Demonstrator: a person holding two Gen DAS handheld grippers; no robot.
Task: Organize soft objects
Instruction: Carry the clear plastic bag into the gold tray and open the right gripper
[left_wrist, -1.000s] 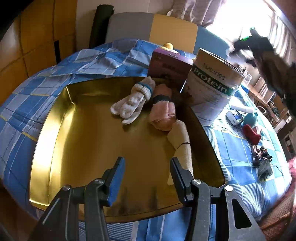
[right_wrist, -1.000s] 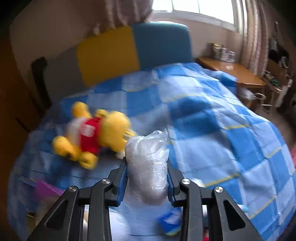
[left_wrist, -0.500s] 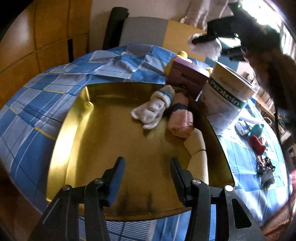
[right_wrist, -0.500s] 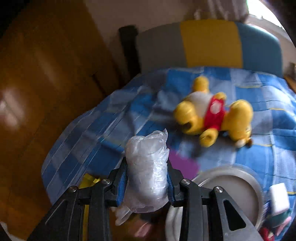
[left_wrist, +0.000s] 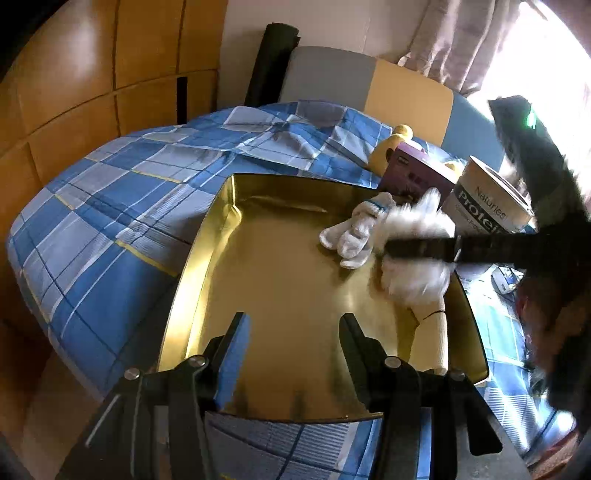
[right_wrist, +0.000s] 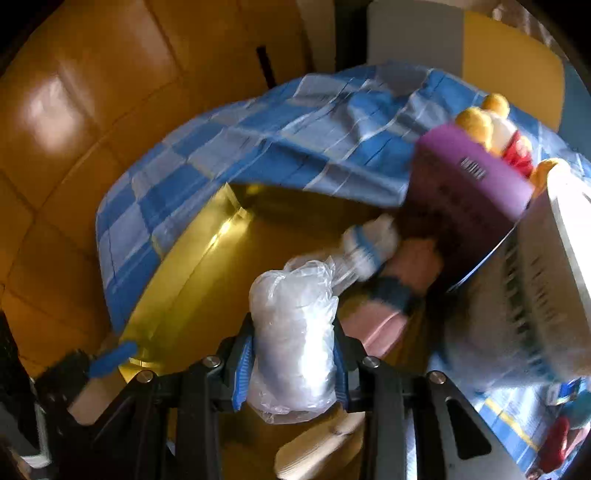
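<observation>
A gold tray (left_wrist: 280, 280) lies on the blue checked bedspread. Along its right side lie a white sock (left_wrist: 351, 236), a pink sock (right_wrist: 388, 314) and a beige sock (left_wrist: 432, 332). My right gripper (right_wrist: 293, 325) is shut on a crumpled clear plastic bag bundle (right_wrist: 295, 369). In the left wrist view that right gripper (left_wrist: 417, 254) reaches in from the right and holds the bundle (left_wrist: 413, 284) just above the socks, hiding the pink one. My left gripper (left_wrist: 293, 321) hangs open over the tray's near edge with nothing between its fingers.
A purple box (left_wrist: 413, 177) and a big protein can (left_wrist: 487, 206) stand at the tray's far right corner, with a yellow plush bear (right_wrist: 495, 125) behind them. Small items lie on the bedspread (left_wrist: 110, 229) at the right. Wooden panels stand at the left.
My right gripper has swung with the bag bundle from above the plush bear and the can down over the tray's right side. The left gripper has shifted a little and stayed open.
</observation>
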